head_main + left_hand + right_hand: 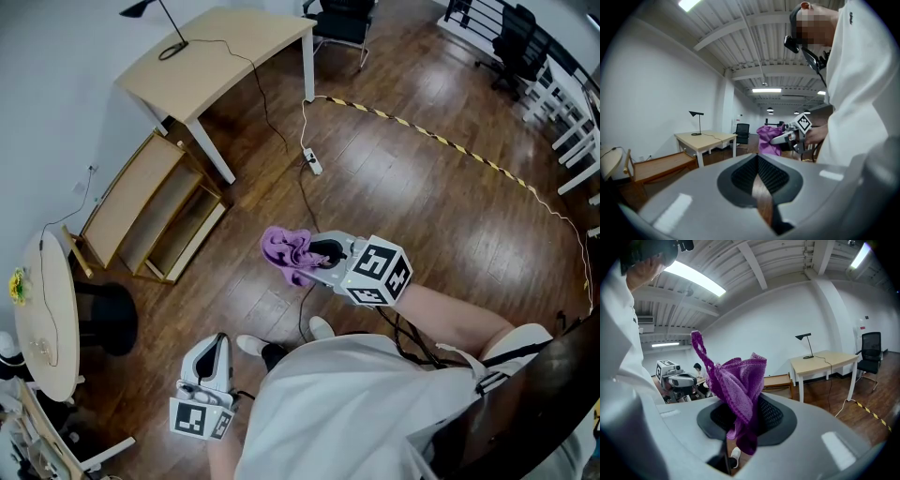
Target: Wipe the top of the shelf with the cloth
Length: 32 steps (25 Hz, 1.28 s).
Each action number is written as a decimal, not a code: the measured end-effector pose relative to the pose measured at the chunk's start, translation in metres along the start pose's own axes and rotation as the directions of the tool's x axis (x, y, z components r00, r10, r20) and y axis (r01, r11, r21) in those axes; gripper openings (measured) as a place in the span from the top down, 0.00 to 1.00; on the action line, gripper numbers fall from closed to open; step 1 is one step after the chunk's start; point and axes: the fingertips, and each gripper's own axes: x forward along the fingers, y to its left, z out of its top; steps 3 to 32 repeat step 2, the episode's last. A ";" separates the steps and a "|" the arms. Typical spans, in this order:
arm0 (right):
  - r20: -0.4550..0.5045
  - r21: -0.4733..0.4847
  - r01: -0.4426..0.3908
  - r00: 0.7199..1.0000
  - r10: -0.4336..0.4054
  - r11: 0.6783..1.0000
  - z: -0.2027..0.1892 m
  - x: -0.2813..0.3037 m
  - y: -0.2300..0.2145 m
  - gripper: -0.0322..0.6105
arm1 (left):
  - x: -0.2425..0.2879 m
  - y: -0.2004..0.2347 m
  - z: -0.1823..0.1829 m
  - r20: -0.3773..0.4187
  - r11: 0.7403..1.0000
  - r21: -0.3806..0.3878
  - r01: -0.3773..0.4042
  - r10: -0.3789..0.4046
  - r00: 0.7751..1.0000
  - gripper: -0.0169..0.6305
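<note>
A purple knitted cloth (289, 253) is bunched in my right gripper (319, 255), which is shut on it, held out over the wood floor. In the right gripper view the cloth (738, 387) stands up between the closed jaws. My left gripper (214, 361) hangs low by my left side, jaws shut with nothing between them; in its own view my left gripper (758, 180) shows only floor through a thin slit. The low wooden shelf (141, 208) stands against the white wall at left, well away from both grippers. It also shows as shelf (656, 165) and shelf (777, 380).
A light wood desk (220, 52) with a black lamp (159, 17) stands beyond the shelf. A round table (47, 314) and dark stool (108, 317) are at left. A cable and power strip (313, 161) and striped tape (441, 142) lie on the floor. Office chairs (342, 21) stand at the back.
</note>
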 end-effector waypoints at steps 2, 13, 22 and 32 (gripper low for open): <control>-0.004 -0.002 -0.004 1.000 0.004 1.000 0.000 0.001 0.000 0.79 | 0.001 0.000 0.001 0.001 1.000 0.000 0.001 -0.001 1.000 0.95; -0.004 -0.002 -0.004 1.000 0.004 1.000 0.000 0.001 0.000 0.79 | 0.001 0.000 0.001 0.001 1.000 0.000 0.001 -0.001 1.000 0.95; -0.004 -0.002 -0.004 1.000 0.004 1.000 0.000 0.001 0.000 0.79 | 0.001 0.000 0.001 0.001 1.000 0.000 0.001 -0.001 1.000 0.95; -0.004 -0.002 -0.004 1.000 0.004 1.000 0.000 0.001 0.000 0.79 | 0.001 0.000 0.001 0.001 1.000 0.000 0.001 -0.001 1.000 0.95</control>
